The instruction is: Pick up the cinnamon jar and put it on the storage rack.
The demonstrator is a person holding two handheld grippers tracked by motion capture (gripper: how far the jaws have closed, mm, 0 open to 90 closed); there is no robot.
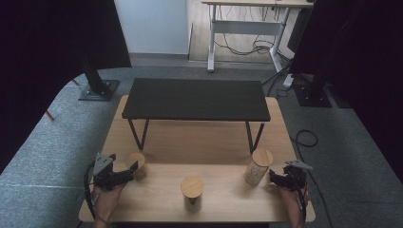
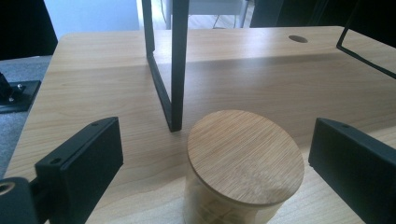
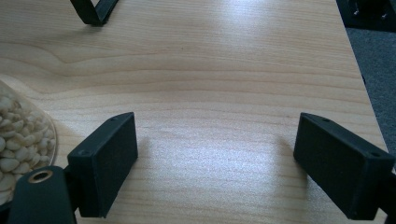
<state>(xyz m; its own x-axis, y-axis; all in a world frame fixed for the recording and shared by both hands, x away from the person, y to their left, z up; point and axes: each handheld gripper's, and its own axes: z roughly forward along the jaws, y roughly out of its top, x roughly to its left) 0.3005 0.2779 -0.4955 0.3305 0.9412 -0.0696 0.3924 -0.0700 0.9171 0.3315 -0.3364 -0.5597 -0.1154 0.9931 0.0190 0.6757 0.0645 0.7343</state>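
Note:
Three glass jars with round wooden lids stand along the front of the light wood table point(image 1: 223, 142). The left jar point(image 1: 137, 163) sits between the spread jaws of my left gripper point(image 1: 131, 171), which is open. In the left gripper view its lid point(image 2: 245, 156) lies between the jaws of the left gripper point(image 2: 214, 140), and neither jaw touches it. The middle jar point(image 1: 192, 190) stands alone near the front edge. My right gripper point(image 1: 274, 178) is open, just right of the tall right jar point(image 1: 258, 166). The right gripper point(image 3: 215, 128) has bare table between its jaws. That jar point(image 3: 18, 140), holding pale kernels, shows at the left edge.
A low black shelf point(image 1: 195, 99) on thin metal legs stands across the back half of the table; one leg point(image 2: 177, 70) is just behind the left jar. Black stand bases point(image 1: 97, 90) and loose cables point(image 1: 306, 137) lie on the grey carpet around the table.

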